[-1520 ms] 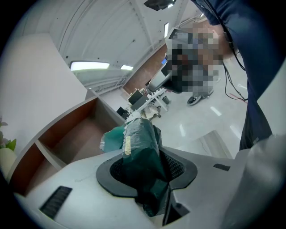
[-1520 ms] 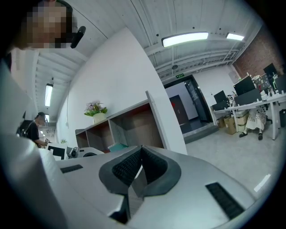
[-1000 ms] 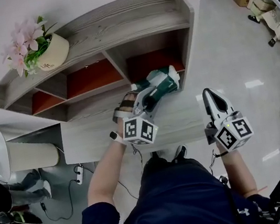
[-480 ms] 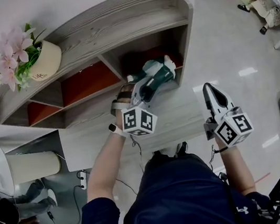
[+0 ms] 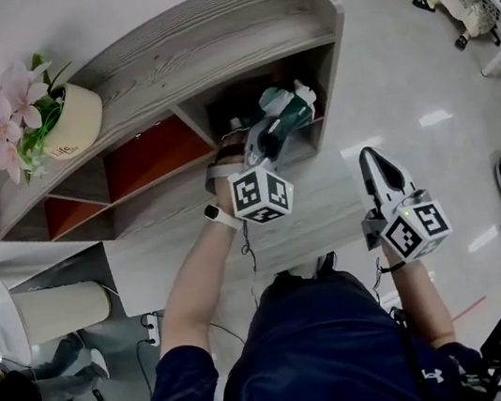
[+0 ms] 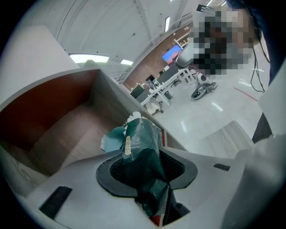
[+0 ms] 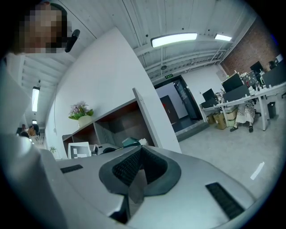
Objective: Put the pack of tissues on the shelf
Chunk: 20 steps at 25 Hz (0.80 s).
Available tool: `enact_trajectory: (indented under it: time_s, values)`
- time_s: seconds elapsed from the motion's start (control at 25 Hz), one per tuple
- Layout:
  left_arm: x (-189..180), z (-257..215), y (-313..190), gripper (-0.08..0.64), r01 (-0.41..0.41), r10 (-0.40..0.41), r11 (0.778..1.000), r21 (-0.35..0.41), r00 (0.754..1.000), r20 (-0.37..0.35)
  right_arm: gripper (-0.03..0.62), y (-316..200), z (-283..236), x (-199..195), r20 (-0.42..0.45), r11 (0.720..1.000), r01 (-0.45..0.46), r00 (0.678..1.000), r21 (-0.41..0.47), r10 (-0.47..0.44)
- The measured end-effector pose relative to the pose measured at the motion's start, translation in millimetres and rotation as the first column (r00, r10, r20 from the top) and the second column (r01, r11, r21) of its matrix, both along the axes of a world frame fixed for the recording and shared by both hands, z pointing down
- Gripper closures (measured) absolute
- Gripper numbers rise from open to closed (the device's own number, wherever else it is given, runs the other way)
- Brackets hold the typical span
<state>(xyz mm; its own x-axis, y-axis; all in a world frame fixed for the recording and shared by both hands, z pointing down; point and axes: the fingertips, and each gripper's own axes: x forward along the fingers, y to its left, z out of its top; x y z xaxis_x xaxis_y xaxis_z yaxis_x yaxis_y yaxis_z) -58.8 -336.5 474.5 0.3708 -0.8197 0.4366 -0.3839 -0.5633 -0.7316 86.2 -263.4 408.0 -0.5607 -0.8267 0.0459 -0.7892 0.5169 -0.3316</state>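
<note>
Against white wall: grey wood shelf (image 5: 159, 53) with red-backed compartments, flower pot (image 5: 75, 119) on top at left end. Glossy pale floor (image 5: 419, 71) to the right, desks (image 7: 250, 96) beyond. Pinched and crumpled between pads of left gripper (image 5: 284, 125): green pack (image 5: 289, 102), at mouth of right-end compartment. Right gripper (image 5: 373, 163) pressed together, empty, well apart from pack, off shelf's right end.
</note>
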Motion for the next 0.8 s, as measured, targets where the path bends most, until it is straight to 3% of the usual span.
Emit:
enact_trajectory:
  time_s: [0.8]
  values:
    - [8.2,25.5,-52.1,0.402,0.029,-0.026,0.998,-0.047,0.998,0.053,0.589,-0.8,5.5,26.6,0.017,0.996,-0.084,0.996,-0.031,0.084]
